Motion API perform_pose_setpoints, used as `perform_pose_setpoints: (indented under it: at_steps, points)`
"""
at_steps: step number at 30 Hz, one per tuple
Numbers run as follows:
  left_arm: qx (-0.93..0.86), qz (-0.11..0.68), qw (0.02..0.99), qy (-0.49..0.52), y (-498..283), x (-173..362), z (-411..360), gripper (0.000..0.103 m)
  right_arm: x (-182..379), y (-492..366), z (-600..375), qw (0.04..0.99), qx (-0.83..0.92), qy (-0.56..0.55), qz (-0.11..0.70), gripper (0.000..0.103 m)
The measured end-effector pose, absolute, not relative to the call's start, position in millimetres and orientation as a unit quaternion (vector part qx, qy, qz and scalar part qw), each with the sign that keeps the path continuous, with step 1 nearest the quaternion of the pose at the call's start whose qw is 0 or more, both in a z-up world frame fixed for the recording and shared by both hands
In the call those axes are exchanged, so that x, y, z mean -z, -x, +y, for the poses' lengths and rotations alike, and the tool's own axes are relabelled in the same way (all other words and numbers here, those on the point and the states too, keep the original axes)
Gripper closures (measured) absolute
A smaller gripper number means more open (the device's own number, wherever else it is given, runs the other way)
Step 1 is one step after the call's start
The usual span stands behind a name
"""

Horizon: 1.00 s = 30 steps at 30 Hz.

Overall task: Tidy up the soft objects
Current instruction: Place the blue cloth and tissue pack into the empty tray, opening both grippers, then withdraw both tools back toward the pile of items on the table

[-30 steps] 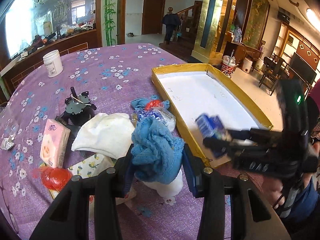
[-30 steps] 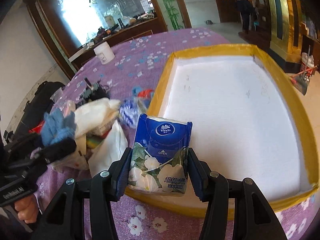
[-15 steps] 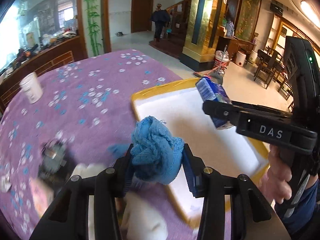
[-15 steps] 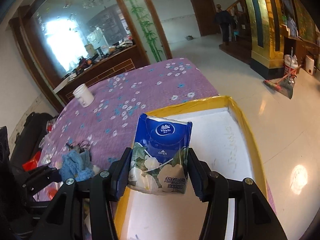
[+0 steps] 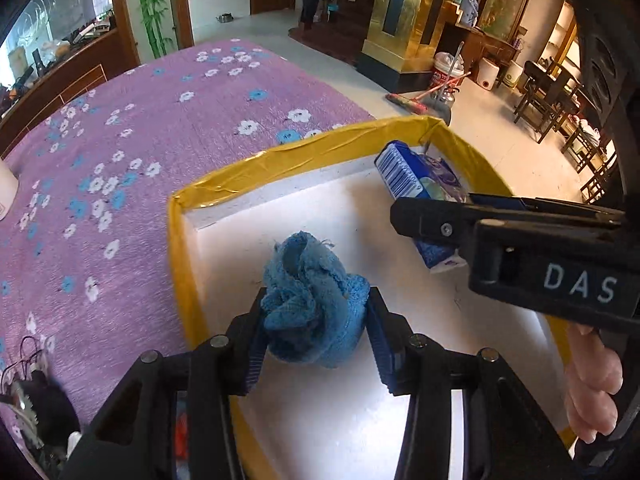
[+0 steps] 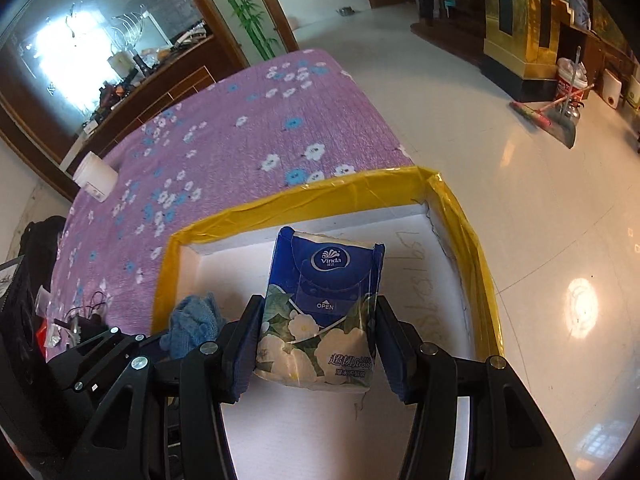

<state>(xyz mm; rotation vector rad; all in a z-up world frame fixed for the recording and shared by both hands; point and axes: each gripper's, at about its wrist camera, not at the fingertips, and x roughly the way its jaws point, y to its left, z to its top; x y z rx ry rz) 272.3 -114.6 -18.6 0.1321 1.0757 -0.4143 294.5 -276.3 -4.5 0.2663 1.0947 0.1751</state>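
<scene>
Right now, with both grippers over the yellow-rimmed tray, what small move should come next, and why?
Probably finish opening the left gripper so the blue cloth drops. Its jaws have just been opening, the cloth between them, above the white floor of the tray. The right gripper grips the tissue pack further in.

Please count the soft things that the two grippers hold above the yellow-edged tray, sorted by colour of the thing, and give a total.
Light blue: 1, the blue cloth in the left gripper.
Dark blue: 1, the tissue pack in the right gripper.
Total: 2, both over the tray.
</scene>
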Motion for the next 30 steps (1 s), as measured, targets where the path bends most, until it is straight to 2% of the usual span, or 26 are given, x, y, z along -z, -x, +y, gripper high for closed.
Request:
perform_pose_setpoints:
  at_steps: [4,6,8,10,16,26,30]
  points:
    - [0.191,0.511,0.835,-0.070,-274,25,-118,0.051,9,-301,-276,0.842,-0.079,-0.125,0.518,0.044]
    - [0.191,0.511,0.835,-0.069,-274,25,-118,0.038,9,-301,-276,0.845,-0.080,-0.125,0.514,0.043]
    - [0.190,0.509,0.837,-0.065,-276,25,-117,0.031,8,-300,-278,0.847,-0.084,-0.132,0.508,0.034]
    - [0.188,0.506,0.839,-0.065,-273,24,-116,0.031,4,-297,-278,0.850,-0.089,-0.137,0.501,0.030]
    - [0.188,0.493,0.848,-0.055,-263,9,-106,0.031,-19,-274,-280,0.866,-0.090,-0.130,0.474,0.030]
    - [0.191,0.429,0.882,-0.036,-191,-38,-62,0.030,-61,-154,-269,0.919,-0.053,-0.116,0.374,0.030]
    - [0.203,0.413,0.888,-0.014,-159,-50,-39,0.029,-50,-116,-264,0.916,-0.042,-0.118,0.381,0.030]
